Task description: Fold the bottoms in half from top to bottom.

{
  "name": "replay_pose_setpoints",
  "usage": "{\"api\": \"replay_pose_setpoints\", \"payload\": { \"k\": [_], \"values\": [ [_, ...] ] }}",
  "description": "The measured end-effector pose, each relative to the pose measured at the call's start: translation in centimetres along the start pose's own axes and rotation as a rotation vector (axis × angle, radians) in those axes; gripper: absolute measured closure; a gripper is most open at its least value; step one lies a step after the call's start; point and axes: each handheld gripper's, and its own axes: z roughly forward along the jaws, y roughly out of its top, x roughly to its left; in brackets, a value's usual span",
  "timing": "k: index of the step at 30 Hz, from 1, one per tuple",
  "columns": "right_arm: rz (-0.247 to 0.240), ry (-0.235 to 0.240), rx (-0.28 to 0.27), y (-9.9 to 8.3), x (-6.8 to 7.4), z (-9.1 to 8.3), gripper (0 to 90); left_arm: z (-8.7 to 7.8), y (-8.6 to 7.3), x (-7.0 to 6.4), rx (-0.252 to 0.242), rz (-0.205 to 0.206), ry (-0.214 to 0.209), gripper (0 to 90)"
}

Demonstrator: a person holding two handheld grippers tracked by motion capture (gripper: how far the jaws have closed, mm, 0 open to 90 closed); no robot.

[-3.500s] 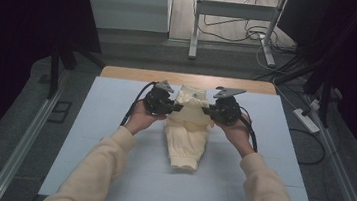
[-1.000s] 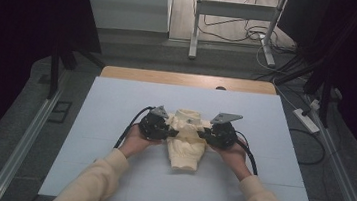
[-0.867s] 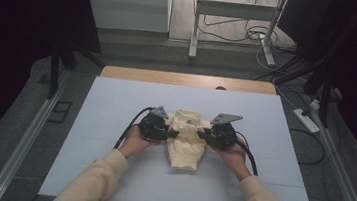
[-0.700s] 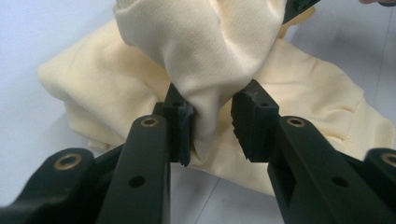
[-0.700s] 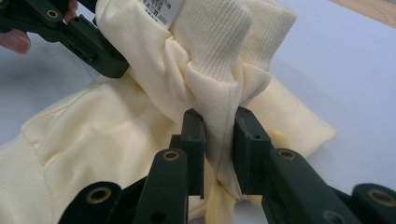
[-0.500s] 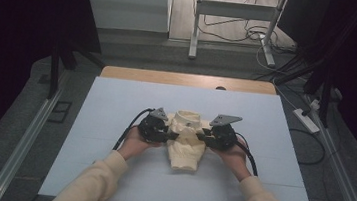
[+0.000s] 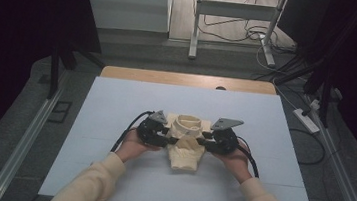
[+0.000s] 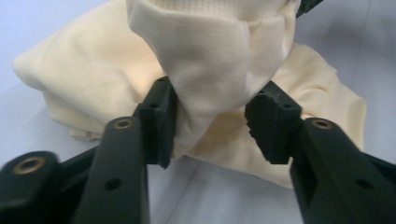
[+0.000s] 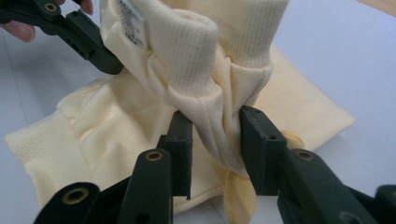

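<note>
Left gripper (image 8: 210, 121): gripping a bunched fold of the cream garment (image 7: 185, 141), jaws part closed, cloth filling most of the gap, one pad pressing it and the other sitting just off it in the left gripper view. Right gripper (image 9: 215, 140): pinching a gathered, ribbed fold of the same garment, jaws narrowed onto it on both sides.

Seen from the high view: left gripper (image 7: 168, 138) and right gripper (image 7: 203, 142) flanking the garment, both touching it, the round ribbed opening standing up between them. Garment lying on the white table (image 7: 116, 104), narrower end trailing toward the person's side.

Right gripper view adding what the high view is missing: a small label (image 9: 130, 23) sewn inside the garment's opening, the ribbed knit, and the left gripper's dark jaw meeting the garment from the far side with fingertips (image 9: 21, 30) behind it. Left gripper view showing smoother cloth hanging down from the garment's raised part, lower layers resting flat on the table.
</note>
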Motion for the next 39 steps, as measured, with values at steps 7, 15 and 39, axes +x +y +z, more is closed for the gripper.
{"api": "replay_pose_setpoints", "payload": {
  "k": [7,15,39],
  "values": [
    [0.007,-0.012,0.006,-0.1,0.4,-1.0,55.8,-1.2,-0.2,-0.9,0.012,-0.022,0.011,29.8],
    [0.047,-0.028,0.010,-0.8,0.3,-2.8,49.4,-3.5,-1.9,-1.8,0.035,-0.036,0.011,26.2],
    [0.100,0.049,-0.014,2.5,0.5,-2.8,87.1,-4.8,-2.3,-0.5,-0.026,-0.084,0.093,27.9]
  ]
}}
